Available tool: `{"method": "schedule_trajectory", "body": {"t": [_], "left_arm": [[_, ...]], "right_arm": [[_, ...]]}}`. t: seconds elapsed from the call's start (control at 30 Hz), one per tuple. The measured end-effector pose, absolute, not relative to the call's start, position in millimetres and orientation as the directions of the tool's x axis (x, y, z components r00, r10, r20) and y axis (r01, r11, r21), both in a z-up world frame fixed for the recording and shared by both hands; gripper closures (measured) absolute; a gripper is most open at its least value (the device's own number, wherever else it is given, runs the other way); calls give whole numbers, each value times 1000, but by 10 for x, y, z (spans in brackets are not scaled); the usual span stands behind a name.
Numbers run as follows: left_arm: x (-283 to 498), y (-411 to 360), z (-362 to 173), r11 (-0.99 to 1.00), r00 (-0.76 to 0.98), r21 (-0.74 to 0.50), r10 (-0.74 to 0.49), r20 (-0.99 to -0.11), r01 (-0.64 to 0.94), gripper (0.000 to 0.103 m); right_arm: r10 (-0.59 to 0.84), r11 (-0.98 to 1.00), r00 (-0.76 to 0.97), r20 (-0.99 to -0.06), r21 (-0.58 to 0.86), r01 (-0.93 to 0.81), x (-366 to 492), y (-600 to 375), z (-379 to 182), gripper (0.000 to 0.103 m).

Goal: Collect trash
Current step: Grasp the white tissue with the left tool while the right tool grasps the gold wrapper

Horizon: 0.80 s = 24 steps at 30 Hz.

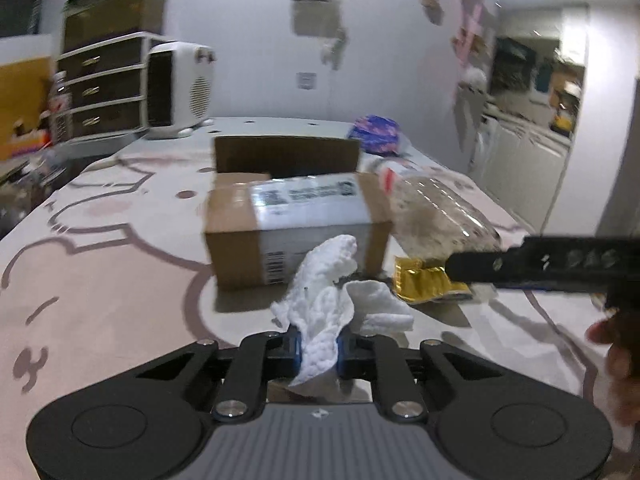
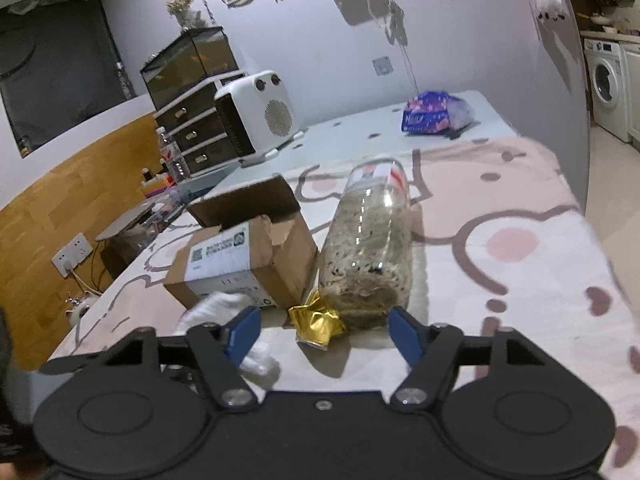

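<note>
Left gripper (image 1: 318, 350), bottom centre of its frame, is clamped on a crumpled white paper towel (image 1: 328, 308); the towel rises toward the open brown cardboard box (image 1: 296, 220) at frame centre. Right gripper (image 2: 326, 332) stands wide and unloaded; between its blue pads (image 2: 404, 334) lie a crumpled gold foil wrapper (image 2: 318, 322) and a clear plastic bottle (image 2: 370, 248) on its side, both beside the box on the pink-patterned table cover (image 2: 520, 280).

Both the left gripper (image 1: 318, 350) and right gripper (image 2: 326, 330) are matte black with blue finger pads (image 2: 242, 332). Silver screws pin their linkage arms, above round discs
</note>
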<state>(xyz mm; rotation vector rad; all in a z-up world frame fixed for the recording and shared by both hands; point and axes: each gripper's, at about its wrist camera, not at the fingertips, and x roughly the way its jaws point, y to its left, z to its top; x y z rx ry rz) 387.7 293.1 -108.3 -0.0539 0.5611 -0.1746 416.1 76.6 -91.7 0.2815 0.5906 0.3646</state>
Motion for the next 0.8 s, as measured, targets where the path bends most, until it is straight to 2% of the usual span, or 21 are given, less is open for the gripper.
{"method": "schedule_trajectory", "body": {"t": [0.17,0.3,0.33,0.4,0.8], "left_arm": [[3849,2971,-1047,983,842,-128,-177,-509,130,87],[3837,2933,-1043,983,842,-121,-181,-508,138,87],[3822,2939,-1046,983,842,-121,-181,-508,139,87],[3811,2940,-1048,983,841,-123,-182,-509,138,87],[3834,2974,-1093,980,831,-151,-191,-523,130,88]], "right_arm": [[405,888,752,-520,421,-187,4335,790,-1078,47],[373,911,774,-513,359,-201,4334,908,-1091,50],[371,915,774,-513,346,-209,4331,938,-1098,53],[361,923,777,-516,317,-218,4309,991,-1108,71],[398,910,763,-510,325,-258,3918,903,-1103,73]]}}
